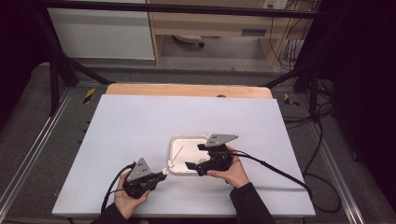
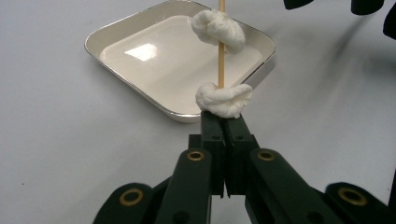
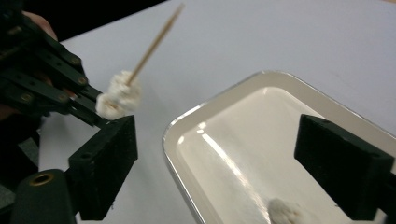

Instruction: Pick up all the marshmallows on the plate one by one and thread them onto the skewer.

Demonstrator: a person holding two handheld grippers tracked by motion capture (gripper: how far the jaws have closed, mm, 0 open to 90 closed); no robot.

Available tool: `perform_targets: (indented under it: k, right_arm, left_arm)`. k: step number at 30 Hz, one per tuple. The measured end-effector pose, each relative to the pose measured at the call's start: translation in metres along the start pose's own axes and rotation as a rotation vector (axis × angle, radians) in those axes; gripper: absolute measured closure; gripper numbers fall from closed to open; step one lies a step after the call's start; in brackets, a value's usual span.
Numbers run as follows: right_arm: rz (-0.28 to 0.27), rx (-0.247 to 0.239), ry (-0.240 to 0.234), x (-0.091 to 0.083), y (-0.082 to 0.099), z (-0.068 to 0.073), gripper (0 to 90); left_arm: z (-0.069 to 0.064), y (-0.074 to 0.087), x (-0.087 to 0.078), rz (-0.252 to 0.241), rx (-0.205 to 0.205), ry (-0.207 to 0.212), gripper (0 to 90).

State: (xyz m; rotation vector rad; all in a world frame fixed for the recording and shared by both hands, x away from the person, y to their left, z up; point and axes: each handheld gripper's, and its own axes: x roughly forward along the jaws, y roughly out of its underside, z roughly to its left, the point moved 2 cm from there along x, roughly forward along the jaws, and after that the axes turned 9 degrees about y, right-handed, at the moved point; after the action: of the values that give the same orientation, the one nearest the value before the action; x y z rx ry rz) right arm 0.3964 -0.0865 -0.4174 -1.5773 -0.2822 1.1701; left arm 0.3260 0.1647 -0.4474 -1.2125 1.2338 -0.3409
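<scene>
Black jaws of the left gripper (image 2: 224, 128) sit closest in the left gripper view, clenched on the base of a skewer (image 2: 221, 56). That view shows two white lumps (image 2: 218, 30) threaded on it, one resting against the jaw tips. The skewer's long axis runs from the jaws out over the near edge of the tray (image 2: 140, 32), tip tilted up. The right gripper (image 3: 233, 149) hangs over the tray, released and wide; its view shows another lump (image 3: 286, 211) lying inside the tray.
</scene>
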Motion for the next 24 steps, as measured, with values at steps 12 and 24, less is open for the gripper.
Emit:
perform_targets:
  k: [12, 24]
  right_arm:
    - [0.074, -0.011, 0.116, 0.001, 0.022, -0.026, 13.1]
    - [0.145, -0.017, 0.094, 0.012, 0.036, -0.034, 34.6]
  left_arm:
    - [0.001, 0.001, 0.000, 0.006, -0.006, 0.005, 88.6]
    - [0.001, 0.002, 0.001, 0.016, -0.004, 0.007, 88.5]
